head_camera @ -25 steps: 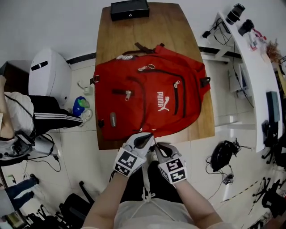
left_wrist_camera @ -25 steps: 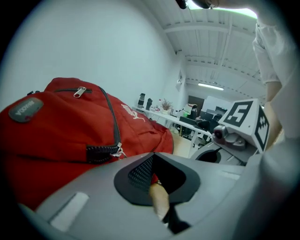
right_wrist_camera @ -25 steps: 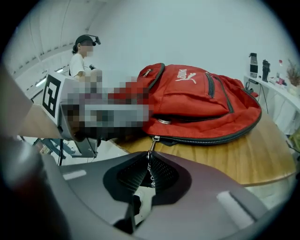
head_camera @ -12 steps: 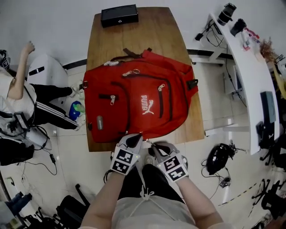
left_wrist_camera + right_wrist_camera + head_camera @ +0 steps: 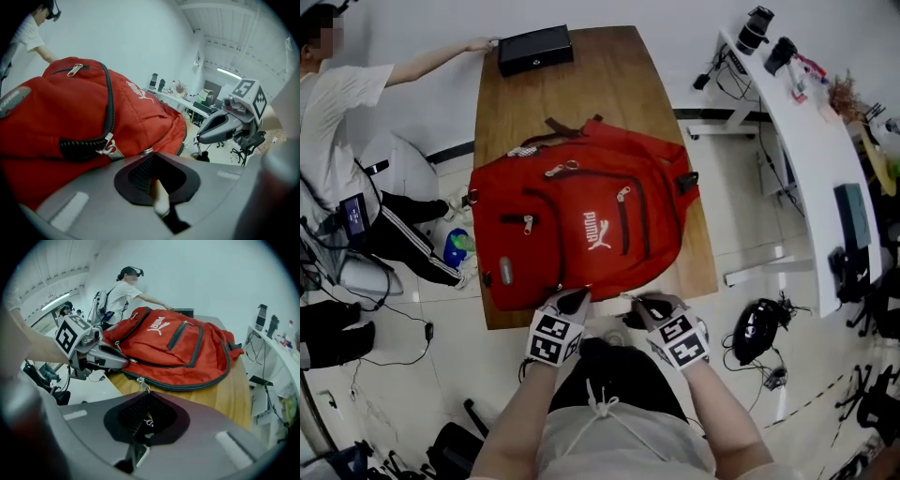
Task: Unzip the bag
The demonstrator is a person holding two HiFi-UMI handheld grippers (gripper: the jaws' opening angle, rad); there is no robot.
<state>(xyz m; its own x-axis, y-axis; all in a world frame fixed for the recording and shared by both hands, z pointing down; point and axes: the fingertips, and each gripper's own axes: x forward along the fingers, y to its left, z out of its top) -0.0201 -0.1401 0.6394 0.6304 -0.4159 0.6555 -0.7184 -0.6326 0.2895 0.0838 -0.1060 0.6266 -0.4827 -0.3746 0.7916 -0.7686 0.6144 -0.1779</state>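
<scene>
Jaws of my right gripper (image 5: 146, 399) are pinched tight on the little zip pull (image 5: 143, 386) at the near edge of the red bag (image 5: 581, 225). My left gripper (image 5: 151, 159) is closed too, on the bag's edge (on the cloth, I think). The bag lies flat on the wooden table (image 5: 609, 66). If I tug crooked, the zip pull could slip out, or the zip could jam. White letters (image 5: 598, 232) say PUMA.

Red matt cloth bag (image 5: 581, 225) w/ metal zip pull (image 5: 142, 384) — smooth wood table (image 5: 609, 80)
</scene>
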